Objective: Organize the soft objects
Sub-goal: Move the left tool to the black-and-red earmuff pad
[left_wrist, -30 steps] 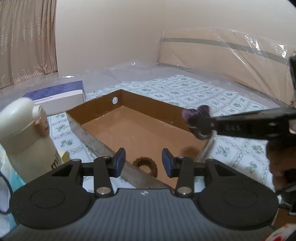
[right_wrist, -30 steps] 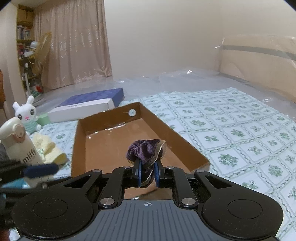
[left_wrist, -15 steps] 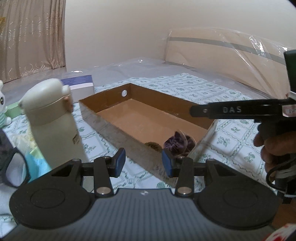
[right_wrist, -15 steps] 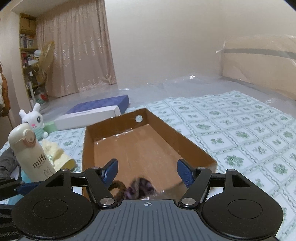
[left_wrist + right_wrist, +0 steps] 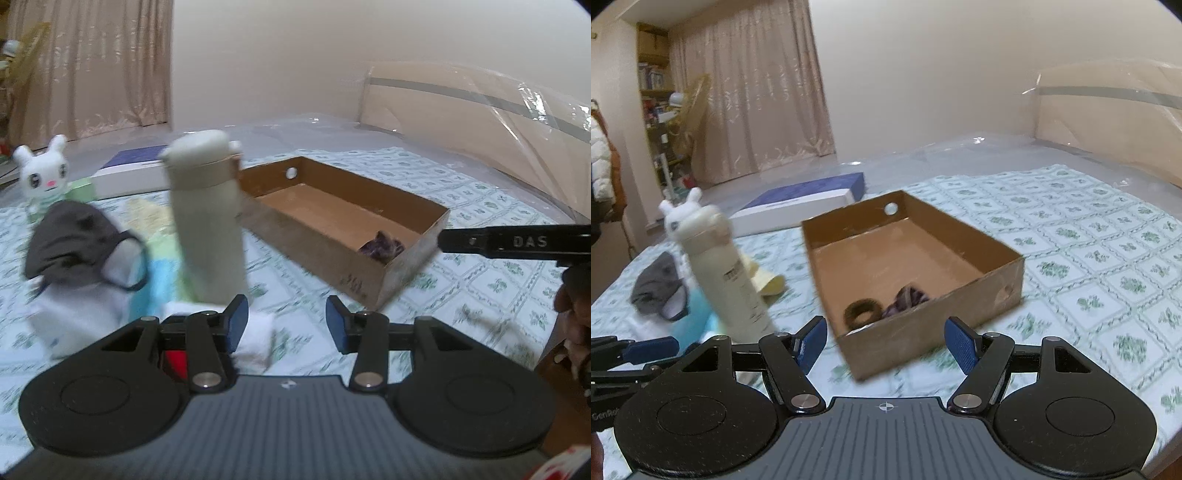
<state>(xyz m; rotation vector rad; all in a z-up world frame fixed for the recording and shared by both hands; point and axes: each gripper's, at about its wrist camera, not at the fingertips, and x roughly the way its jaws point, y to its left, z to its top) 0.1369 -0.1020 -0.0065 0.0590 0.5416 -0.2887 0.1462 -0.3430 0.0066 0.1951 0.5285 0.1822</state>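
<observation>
Both grippers are seen spread and empty: the right gripper at lower centre, the left gripper low in its own view. A cardboard box at mid-frame serves, it is judged, as the collecting bin; a purple scrunchie and a brown scrunchie lie in its near corner, just above the right gripper. Cloths remain unsorted at mid-left, beside an upright bottle.

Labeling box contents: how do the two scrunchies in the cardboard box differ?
Colour: the brown scrunchie is dark brown, the purple scrunchie violet with lighter streaks.
Shape: the brown scrunchie shows as an open ring with a visible hole; the purple scrunchie is bunched and ruffled, no hole visible.
Position: the brown one lies left of the purple one.
Shared: both lie in the cardboard box near its front wall, side by side, neither gripped.
</observation>
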